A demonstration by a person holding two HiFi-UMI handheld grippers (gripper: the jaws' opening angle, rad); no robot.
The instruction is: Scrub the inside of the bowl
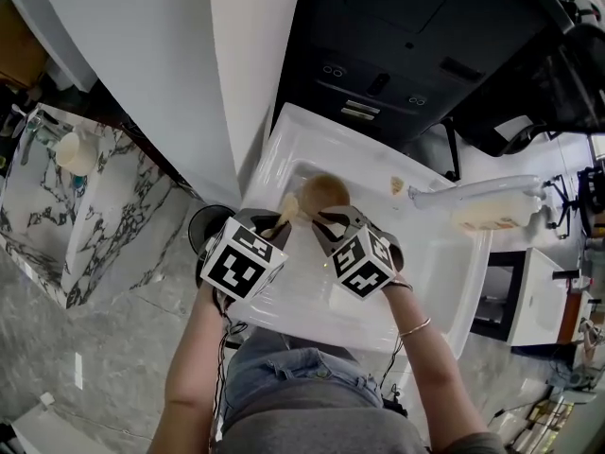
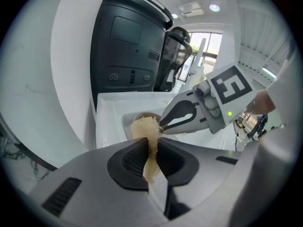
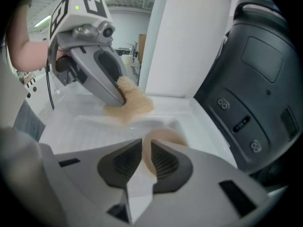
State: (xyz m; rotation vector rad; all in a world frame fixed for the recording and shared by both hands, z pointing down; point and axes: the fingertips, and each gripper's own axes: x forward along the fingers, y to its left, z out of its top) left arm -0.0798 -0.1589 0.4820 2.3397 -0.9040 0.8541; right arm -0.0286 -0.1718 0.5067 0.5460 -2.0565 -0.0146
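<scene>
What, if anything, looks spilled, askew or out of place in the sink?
Nothing much. The left gripper clamps the tan scrubber, the right gripper the rim of the bowl, over the white sink. One small tan scrap lies apart near the far rim, too small to identify.

Bright even daylight; fisheye-warped, dark-vignetted edges

Tan bowl (image 1: 326, 191), beige scrubber (image 1: 286, 208), wht sink (image 1: 444, 263), blk appliance (image 1: 397, 55), wht marble counter (image 1: 104, 206) w/ blk veins.
</scene>
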